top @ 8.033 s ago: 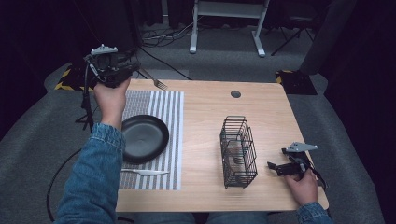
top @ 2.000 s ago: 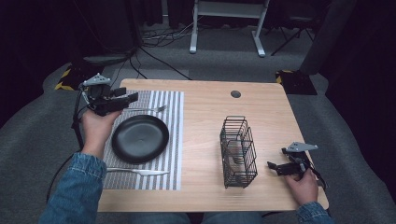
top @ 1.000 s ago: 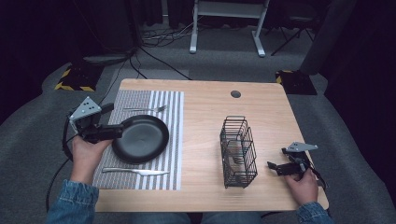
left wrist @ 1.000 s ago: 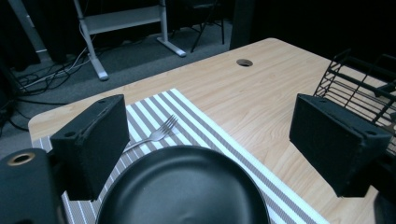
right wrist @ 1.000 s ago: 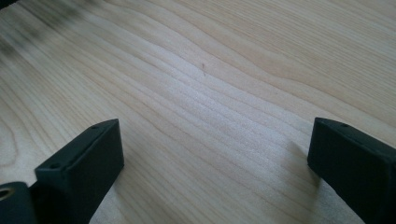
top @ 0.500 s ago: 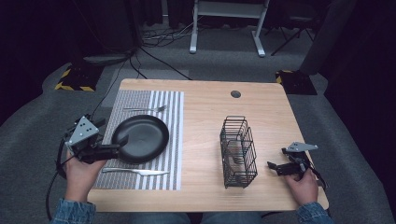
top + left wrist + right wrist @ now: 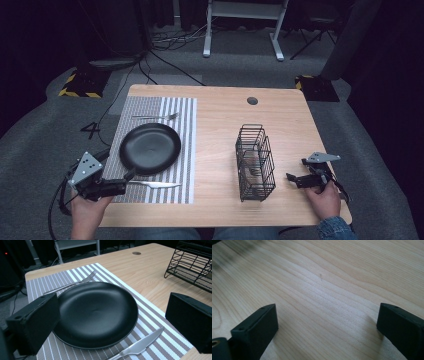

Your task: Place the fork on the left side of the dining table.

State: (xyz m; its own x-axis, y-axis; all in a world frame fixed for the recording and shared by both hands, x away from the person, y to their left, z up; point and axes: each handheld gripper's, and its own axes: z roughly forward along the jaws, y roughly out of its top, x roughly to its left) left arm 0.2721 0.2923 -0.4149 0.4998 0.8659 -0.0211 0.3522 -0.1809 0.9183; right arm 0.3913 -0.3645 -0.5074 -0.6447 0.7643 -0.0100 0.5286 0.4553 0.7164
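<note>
A black plate (image 7: 150,148) lies on a striped placemat (image 7: 185,120), with a fork (image 7: 155,117) beyond it and a knife (image 7: 152,184) in front of it. My left gripper (image 7: 122,186) sits low at the mat's front left corner and points across the knife's handle end. Its jaws have just been opening and stand wide. In the left gripper view (image 7: 112,307) the plate (image 7: 95,312) lies ahead between the jaws, which press on nothing, and the knife (image 7: 140,345) runs below. My right gripper (image 7: 292,179) rests open on the bare wood at the front right, with nothing between its jaws (image 7: 327,315).
A black wire basket (image 7: 255,162) stands on the wooden table (image 7: 225,115) between the mat and the right gripper. A round cable hole (image 7: 252,100) sits near the far edge. Cables and a white desk frame lie on the floor beyond.
The left gripper has come down along the mat's left side toward the person, from beside the plate to the front corner by the knife. Plate, cutlery and right gripper have stayed put.
</note>
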